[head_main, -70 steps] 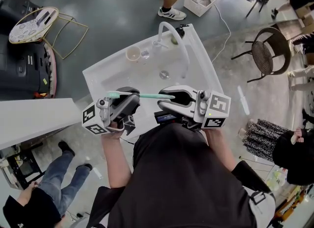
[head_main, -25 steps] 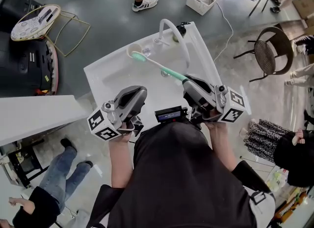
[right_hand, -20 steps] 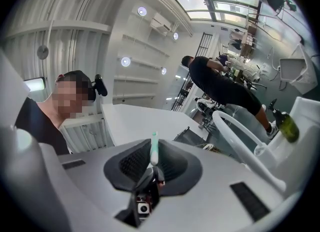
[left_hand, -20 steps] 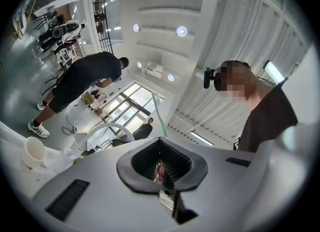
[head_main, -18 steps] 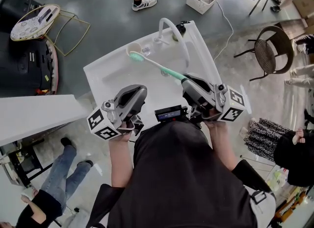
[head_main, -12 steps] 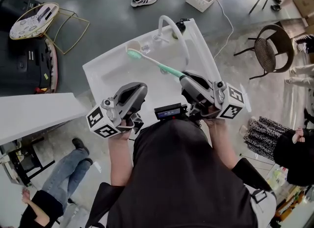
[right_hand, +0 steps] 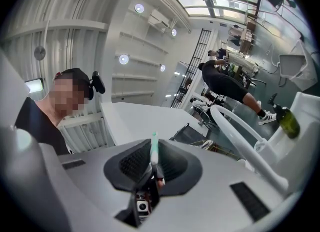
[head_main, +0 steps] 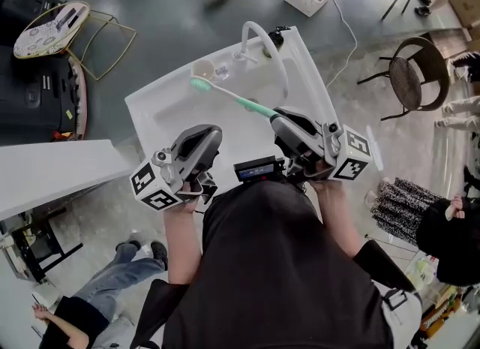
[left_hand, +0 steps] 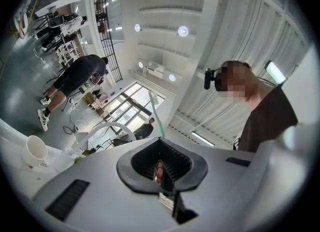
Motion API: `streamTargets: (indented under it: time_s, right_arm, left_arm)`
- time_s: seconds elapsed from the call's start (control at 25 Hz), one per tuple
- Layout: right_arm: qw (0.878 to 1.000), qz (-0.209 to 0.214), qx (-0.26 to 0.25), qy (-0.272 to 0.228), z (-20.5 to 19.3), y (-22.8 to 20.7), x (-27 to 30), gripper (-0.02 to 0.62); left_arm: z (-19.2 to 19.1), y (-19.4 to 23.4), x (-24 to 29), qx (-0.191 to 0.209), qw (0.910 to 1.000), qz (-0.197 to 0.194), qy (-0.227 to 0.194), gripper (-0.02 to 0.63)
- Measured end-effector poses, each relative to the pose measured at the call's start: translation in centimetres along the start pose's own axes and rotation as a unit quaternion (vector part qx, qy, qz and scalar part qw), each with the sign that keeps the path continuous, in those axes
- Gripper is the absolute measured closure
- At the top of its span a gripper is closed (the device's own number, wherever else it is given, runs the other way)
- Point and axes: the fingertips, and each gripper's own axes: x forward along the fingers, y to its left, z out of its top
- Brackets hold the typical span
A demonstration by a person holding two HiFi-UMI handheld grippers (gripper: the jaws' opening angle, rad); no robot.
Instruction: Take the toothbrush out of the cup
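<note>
Two grippers sat low in the head view, at the near edge of the white sink unit [head_main: 150, 111]. The right gripper [head_main: 279, 120] had its jaws closed partway onto the tail end of the mint toothbrush [head_main: 234, 100]. In the right gripper view the handle stood pinched between the pads and ran straight ahead out of them. The left gripper [head_main: 206, 133] was closed right down with nothing in it, its pads meeting in the left gripper view.

From the right gripper the toothbrush ran out toward 10 o'clock, its long axis aimed almost at the cup [head_main: 202, 68]. The bristle head lay just beside the cup, at about 6 o'clock of its rim. It looked clear of the mouth and not inside, though the head view alone could not settle how high it rode. The left gripper view put the cup far off at 9 o'clock on the sink top, with the brush shaft well apart from it, which supported that reading.

Judged so, the extraction looked nearly done. The right hand was the one that mattered. Drawing back along the shaft toward 4 o'clock would widen the gap without swinging the head back into the cup.
</note>
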Motion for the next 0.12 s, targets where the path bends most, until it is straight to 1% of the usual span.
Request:
streamTargets:
  time_s: [0.12]
  right_arm:
    - [1.0,0.0,0.001,0.002,-0.16,-0.05,0.23,0.545]
  left_arm:
    - [0.19,0.11,-0.17,0.001,1.0,0.002,-0.001,0.598]
